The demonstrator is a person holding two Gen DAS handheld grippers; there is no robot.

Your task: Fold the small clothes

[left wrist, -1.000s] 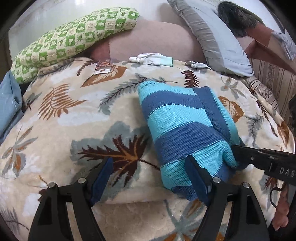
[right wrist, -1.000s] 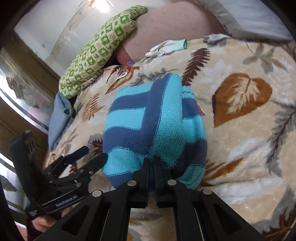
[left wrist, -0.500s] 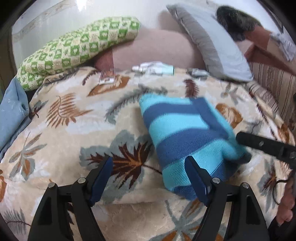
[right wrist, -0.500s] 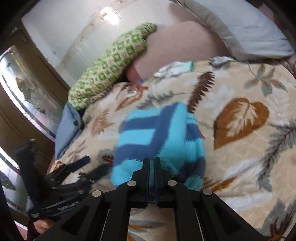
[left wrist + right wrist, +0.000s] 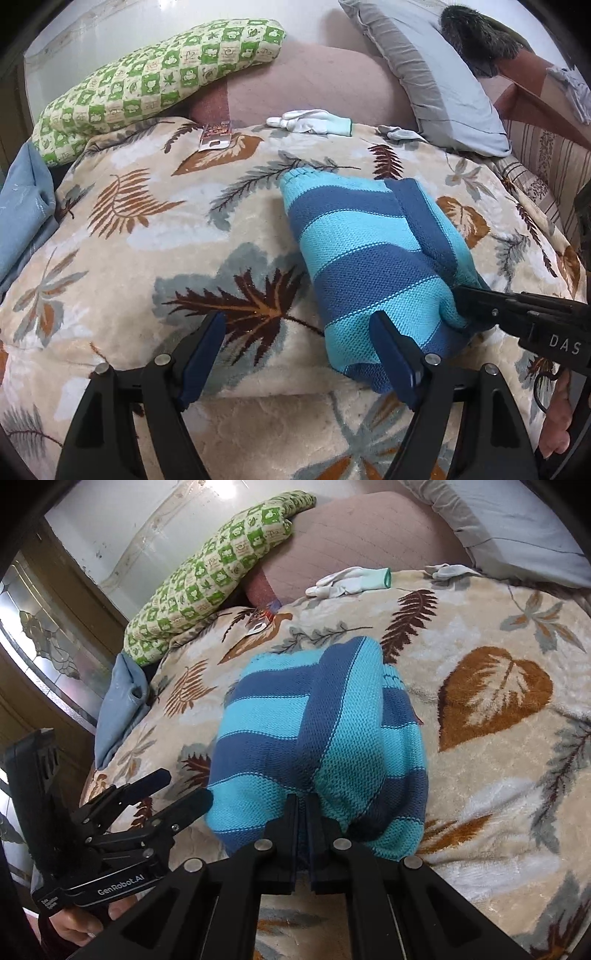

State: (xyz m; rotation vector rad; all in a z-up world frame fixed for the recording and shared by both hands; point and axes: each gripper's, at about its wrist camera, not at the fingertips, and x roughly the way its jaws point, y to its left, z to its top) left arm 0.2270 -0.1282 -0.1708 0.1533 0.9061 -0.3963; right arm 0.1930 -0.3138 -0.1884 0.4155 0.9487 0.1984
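Note:
A folded knit garment (image 5: pixel 369 266) in light and dark blue stripes lies on a leaf-patterned blanket (image 5: pixel 147 240). My right gripper (image 5: pixel 304 801) is shut, pinching the garment (image 5: pixel 314 731) at its near edge; in the left wrist view it (image 5: pixel 463 301) comes in from the right and the fabric puckers around its tip. My left gripper (image 5: pixel 299 354) stands open at the garment's near left corner. One finger is in front of that corner and the other is over bare blanket, with nothing gripped. The right wrist view shows it (image 5: pixel 184 786) just left of the garment.
A green checked pillow (image 5: pixel 147 85) and a grey pillow (image 5: pixel 436 74) lie at the far end, with a white glove (image 5: pixel 314 122) between them. Blue cloth (image 5: pixel 22 206) is bunched at the left edge. The blanket (image 5: pixel 498 775) spreads wide to the right.
Both views swayed briefly half a second ago and came back. The right gripper keeps its pinch on the garment; the left jaws stay equally wide beside it.

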